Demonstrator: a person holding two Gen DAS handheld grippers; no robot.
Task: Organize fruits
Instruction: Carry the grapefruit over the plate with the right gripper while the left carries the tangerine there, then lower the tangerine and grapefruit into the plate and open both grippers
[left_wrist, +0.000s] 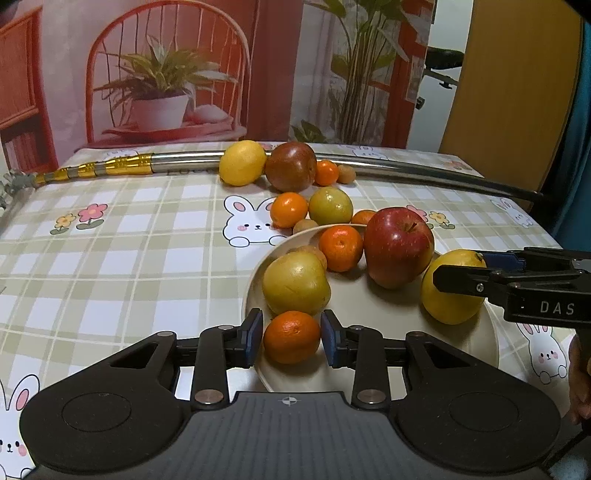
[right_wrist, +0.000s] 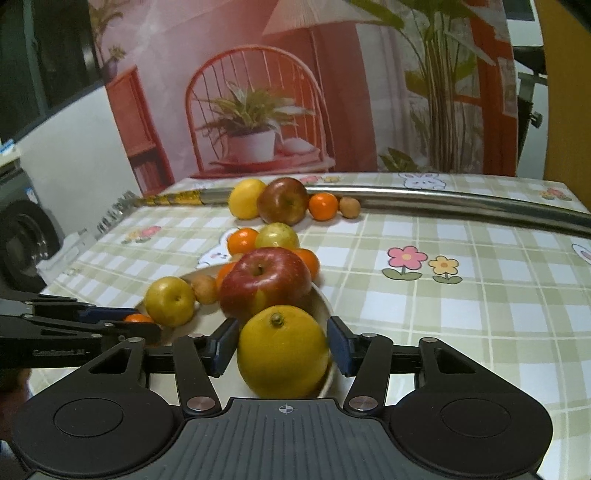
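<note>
A cream plate (left_wrist: 369, 314) holds a red apple (left_wrist: 397, 247), a yellow-green pear (left_wrist: 295, 282), a tangerine (left_wrist: 340, 248), a small brown fruit and two held fruits. My left gripper (left_wrist: 291, 338) is shut on an orange tangerine (left_wrist: 291, 341) resting at the plate's near left. My right gripper (right_wrist: 282, 349) is shut on a yellow lemon (right_wrist: 282, 354) at the plate's near rim (right_wrist: 325, 295); it comes in from the right (left_wrist: 458, 266) in the left wrist view. In the right wrist view the left gripper (right_wrist: 144, 319) reaches in from the left.
Loose fruit lies beyond the plate on the checked tablecloth: a lemon (left_wrist: 242, 163), a dark red apple (left_wrist: 290, 166), tangerines (left_wrist: 289, 209), a green pear (left_wrist: 330, 205) and small brown fruits. A curved metal rod (left_wrist: 424, 171) crosses the far table edge. A hand (left_wrist: 580, 380) shows at right.
</note>
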